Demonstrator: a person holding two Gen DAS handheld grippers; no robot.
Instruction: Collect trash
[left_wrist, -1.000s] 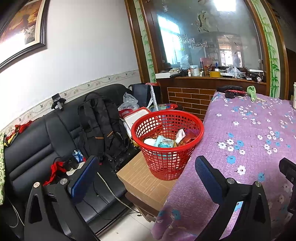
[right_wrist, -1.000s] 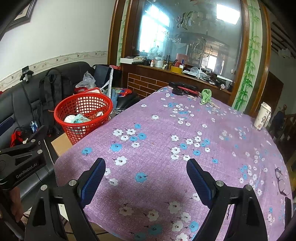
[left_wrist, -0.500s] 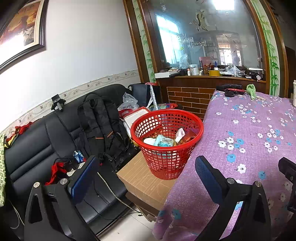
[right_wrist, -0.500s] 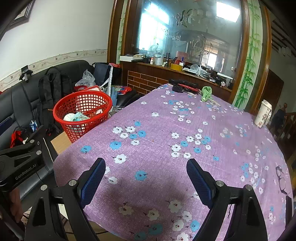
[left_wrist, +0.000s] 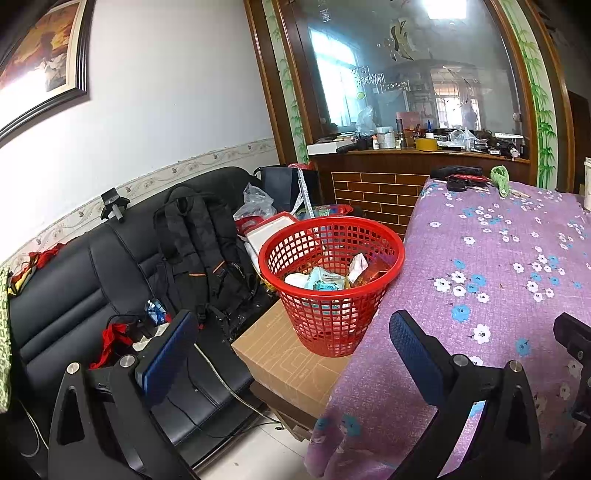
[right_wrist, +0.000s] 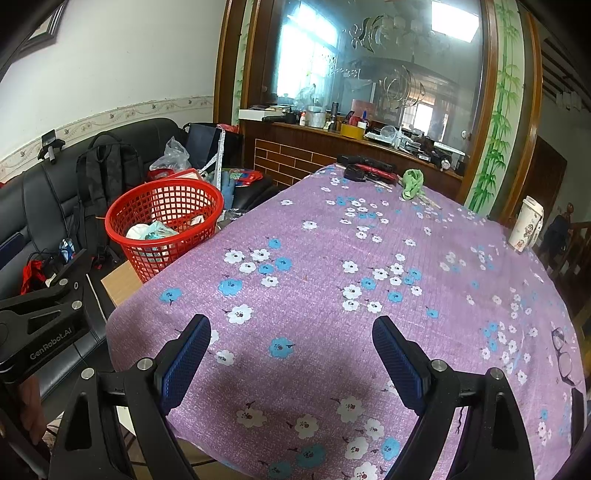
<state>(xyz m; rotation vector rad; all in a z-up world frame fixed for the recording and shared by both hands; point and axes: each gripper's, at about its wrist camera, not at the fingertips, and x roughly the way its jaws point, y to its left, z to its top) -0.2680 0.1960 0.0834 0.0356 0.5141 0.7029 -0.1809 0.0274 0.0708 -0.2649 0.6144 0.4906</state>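
Both the left gripper (left_wrist: 291, 354) and the right gripper (right_wrist: 291, 360) hang spread and empty; the red plastic mesh basket (left_wrist: 332, 280) beside the purple floral tablecloth (right_wrist: 332, 258) holds wrappers, so collection looks nearly finished; next, seek leftovers

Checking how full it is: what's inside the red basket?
The red basket holds crumpled wrappers: a white-and-teal packet, a white scrap and something red. Whatever lies beneath them is covered.

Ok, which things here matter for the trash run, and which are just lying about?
Job:
red basket holding wrappers
left hand-held gripper, open
right hand-held gripper, open

Lying about:
backpack
green cloth
paper cup
glasses
cardboard box
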